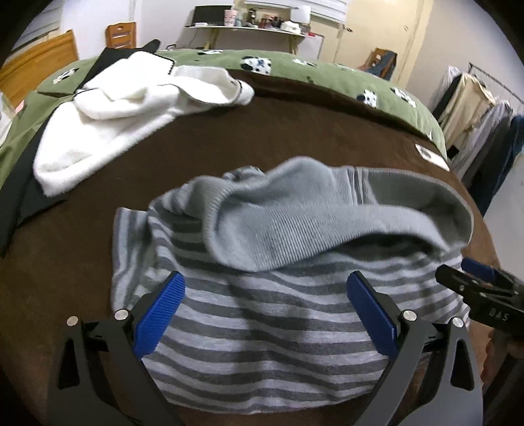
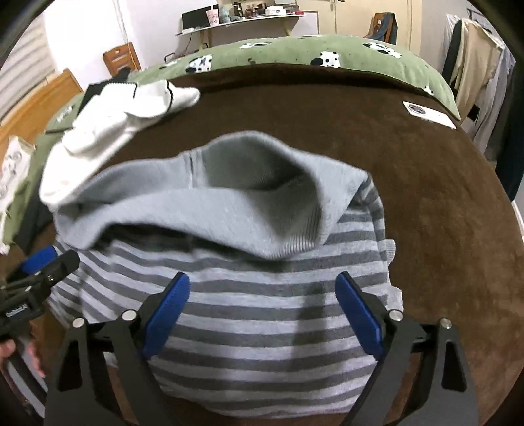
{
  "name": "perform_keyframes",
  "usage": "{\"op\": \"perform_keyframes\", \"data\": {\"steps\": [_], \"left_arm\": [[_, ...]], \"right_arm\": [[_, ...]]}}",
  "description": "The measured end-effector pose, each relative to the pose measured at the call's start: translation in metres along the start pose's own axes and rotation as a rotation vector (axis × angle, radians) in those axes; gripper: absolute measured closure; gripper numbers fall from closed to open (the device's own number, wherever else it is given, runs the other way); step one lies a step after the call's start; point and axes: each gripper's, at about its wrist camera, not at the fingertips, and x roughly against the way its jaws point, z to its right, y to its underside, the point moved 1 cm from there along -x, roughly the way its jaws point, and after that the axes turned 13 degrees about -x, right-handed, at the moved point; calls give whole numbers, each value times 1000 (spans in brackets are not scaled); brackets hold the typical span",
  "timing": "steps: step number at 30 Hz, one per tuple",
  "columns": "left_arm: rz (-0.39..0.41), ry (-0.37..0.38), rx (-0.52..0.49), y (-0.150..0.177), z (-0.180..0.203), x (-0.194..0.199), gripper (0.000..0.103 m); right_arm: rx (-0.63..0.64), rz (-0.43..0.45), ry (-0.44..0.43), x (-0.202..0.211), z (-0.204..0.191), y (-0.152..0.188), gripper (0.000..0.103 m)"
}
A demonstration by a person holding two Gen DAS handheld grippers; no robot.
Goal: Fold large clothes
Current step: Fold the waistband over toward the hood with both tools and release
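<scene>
A grey striped sweater [image 1: 262, 327] lies folded on the brown blanket [image 1: 229, 144], its plain grey ribbed hem part [image 1: 288, 222] flopped over the top. It also shows in the right wrist view [image 2: 262, 327]. My left gripper [image 1: 265, 314] is open, hovering over the near striped part, holding nothing. My right gripper [image 2: 262, 311] is open over the same sweater, empty. Each gripper shows at the edge of the other's view: the right gripper in the left wrist view [image 1: 481, 281], the left gripper in the right wrist view [image 2: 42, 265].
A white fluffy garment [image 1: 124, 111] lies at the far left on a dark cloth [image 1: 19, 196]. A green patterned quilt [image 1: 327, 68] borders the far side. A white tag [image 1: 432, 157] is at the right. A clothes rack [image 1: 484, 108] and a shelf [image 1: 249, 26] stand beyond.
</scene>
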Motion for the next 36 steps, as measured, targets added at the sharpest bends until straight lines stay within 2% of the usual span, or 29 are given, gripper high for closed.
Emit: {"op": "perform_keyframes", "data": {"steps": [9,17,22,28,33,36], "left_arm": [[31,-31,-70,-18,1,-31,7],[97,-83,-109,-57,-16,-37,6],[103,-122,-116,-77,-24,-46,6],[97,-147,-110,-85,-32,-54,6],[88,-89,-99,-79,-25,-41,6],[42,-73,-112,-71,-12,-42,6]], "right_arm": [[12,72,28,-27,0,-30,18],[-19,124,57,-33,3,-79,18],[-33,129,82,-37,8,-99,17],[-42,110,38,-32,7,-97,14],[-12,58,21,-38,-6,-77,14],[19,33,24,-43,-14,-64,14]]}}
